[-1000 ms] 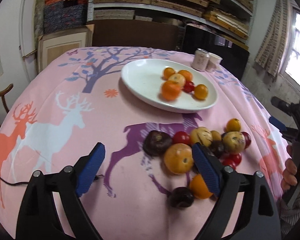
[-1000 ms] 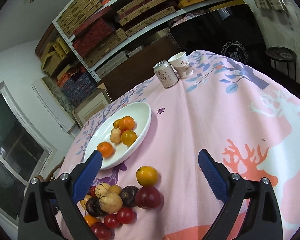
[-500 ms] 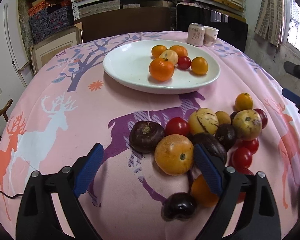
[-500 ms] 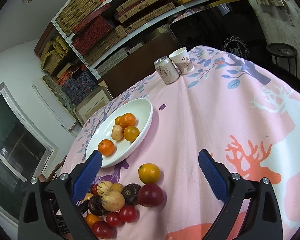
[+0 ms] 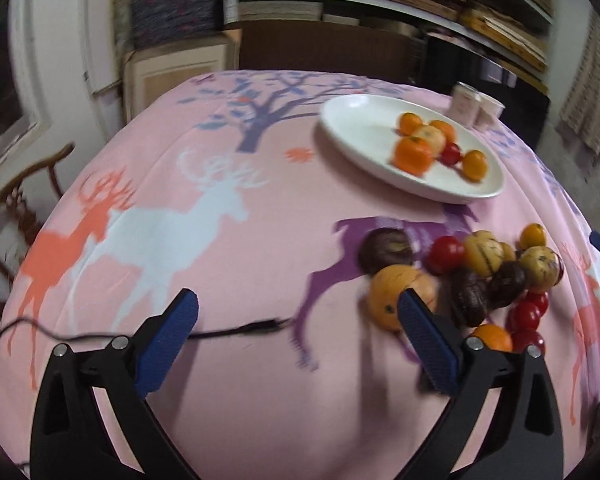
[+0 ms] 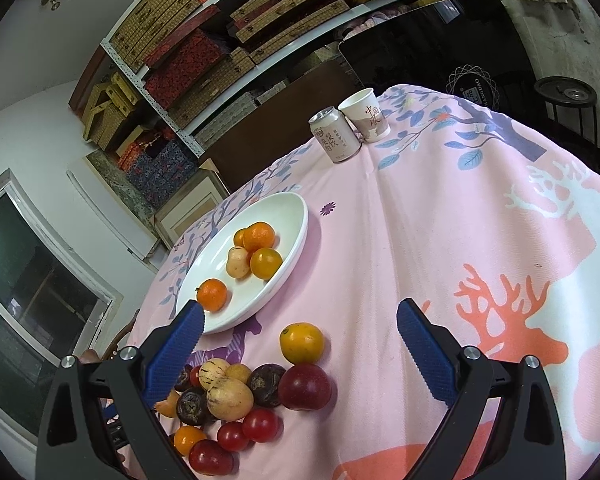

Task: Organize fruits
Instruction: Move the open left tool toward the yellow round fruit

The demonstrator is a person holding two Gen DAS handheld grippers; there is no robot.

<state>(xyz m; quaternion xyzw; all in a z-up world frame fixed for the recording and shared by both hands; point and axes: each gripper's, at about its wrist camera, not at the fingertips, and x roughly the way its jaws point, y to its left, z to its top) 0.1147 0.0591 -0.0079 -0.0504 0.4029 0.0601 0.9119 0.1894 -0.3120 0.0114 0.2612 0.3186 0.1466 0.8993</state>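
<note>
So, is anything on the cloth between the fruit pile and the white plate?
Nothing visible: bare pink tablecloth separates the fruit pile from the white plate. The can and paper cup stand beyond the plate, clear of that path.

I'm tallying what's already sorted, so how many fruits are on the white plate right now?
5 on the white plate: two orange ones at the far cluster, a pale yellow one, a yellow-orange one, and one orange one nearest. The left view also shows a small red one, which would make six.
</note>
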